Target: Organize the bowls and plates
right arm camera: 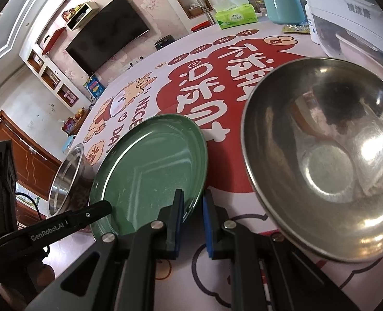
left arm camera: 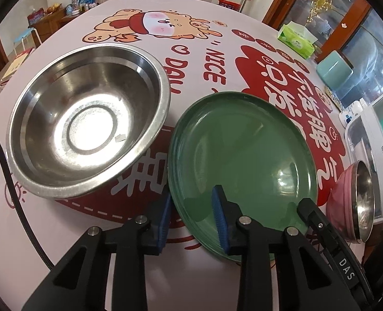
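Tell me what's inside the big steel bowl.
Nothing: the steel bowl shows only bare, shiny metal with a small pale fleck near its base. What lies under it on the tablecloth is covered.

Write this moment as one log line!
left hand-held gripper: on green plate rim | right hand-held gripper: clamps opposite rim | steel bowl: beside, untouched

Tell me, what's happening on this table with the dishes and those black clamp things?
A person is tidying dishes with two hand-held grippers. Both the left gripper and the right gripper are clamped on opposite edges of the same green plate, which sits on the printed tablecloth. A large steel bowl stands to one side of it, and a pink-sided steel bowl to the other. Neither bowl is being touched.
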`<state>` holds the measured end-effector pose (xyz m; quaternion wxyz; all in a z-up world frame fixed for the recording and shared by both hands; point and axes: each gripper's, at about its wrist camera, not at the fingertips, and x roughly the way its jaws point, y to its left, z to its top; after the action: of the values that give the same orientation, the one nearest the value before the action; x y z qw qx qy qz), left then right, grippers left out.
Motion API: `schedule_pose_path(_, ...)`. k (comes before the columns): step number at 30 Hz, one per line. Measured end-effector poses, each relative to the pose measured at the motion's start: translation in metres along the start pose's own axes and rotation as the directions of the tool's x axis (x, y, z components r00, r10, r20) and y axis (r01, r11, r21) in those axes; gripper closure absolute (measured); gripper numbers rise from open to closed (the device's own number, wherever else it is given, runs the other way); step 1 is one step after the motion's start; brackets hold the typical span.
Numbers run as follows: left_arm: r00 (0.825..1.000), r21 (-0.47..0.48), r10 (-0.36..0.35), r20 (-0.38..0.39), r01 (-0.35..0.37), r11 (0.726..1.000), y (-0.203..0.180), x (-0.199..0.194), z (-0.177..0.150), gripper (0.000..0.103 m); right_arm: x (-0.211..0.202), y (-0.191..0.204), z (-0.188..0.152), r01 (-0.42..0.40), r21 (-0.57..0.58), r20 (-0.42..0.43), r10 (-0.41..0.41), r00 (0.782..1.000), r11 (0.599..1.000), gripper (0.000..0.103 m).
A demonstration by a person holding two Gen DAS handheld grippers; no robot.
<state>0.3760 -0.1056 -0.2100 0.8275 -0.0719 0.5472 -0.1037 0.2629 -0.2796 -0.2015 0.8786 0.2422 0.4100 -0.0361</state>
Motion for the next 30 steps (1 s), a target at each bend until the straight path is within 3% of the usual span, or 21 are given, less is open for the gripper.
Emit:
schedule_pose_path(14,1.000,-0.010,0.015,0.004,-0.015,1.000,-0.002,-0.023,-0.009,0.074,-0.019,0.005,-0.005,-0.016,0.005,-0.001,0.016,1.000,1.000,0.090)
schedule_pose_path(30,0.999,0.030,-0.003,0.047,0.001,1.000,-0.014,-0.079,-0.024,0.074,-0.077,0.017,-0.006,-0.048,-0.027,0.068,0.049,0.996,0.998,0.090)
